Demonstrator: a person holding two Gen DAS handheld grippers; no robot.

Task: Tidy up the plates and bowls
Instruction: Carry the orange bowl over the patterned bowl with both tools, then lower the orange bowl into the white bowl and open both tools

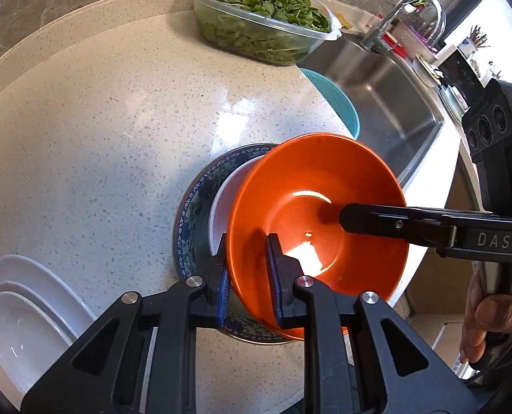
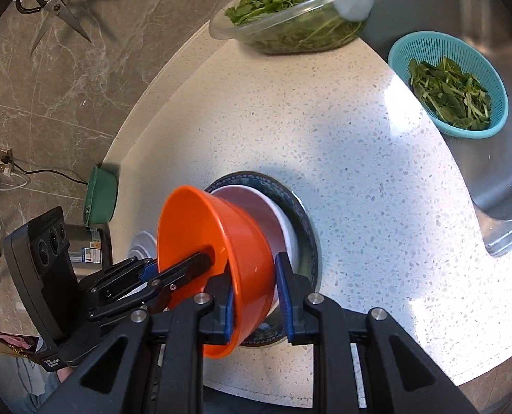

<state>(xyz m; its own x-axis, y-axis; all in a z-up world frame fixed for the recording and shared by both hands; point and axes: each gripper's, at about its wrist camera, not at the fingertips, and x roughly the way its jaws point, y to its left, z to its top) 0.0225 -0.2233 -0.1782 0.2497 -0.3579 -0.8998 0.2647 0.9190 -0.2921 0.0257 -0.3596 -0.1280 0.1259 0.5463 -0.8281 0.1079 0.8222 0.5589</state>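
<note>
An orange bowl is held tilted over a white bowl that sits in a blue-patterned plate on the speckled counter. My left gripper is shut on the orange bowl's near rim, one finger inside, one outside. My right gripper is shut on the opposite rim of the orange bowl; its finger shows inside the bowl in the left wrist view. The white bowl and patterned plate show behind the orange bowl in the right wrist view.
White stacked plates lie at the counter's near left. A clear tub of greens stands at the back. A teal colander with leaves sits in the steel sink. Scissors hang on the wall. A green basin stands beyond the counter.
</note>
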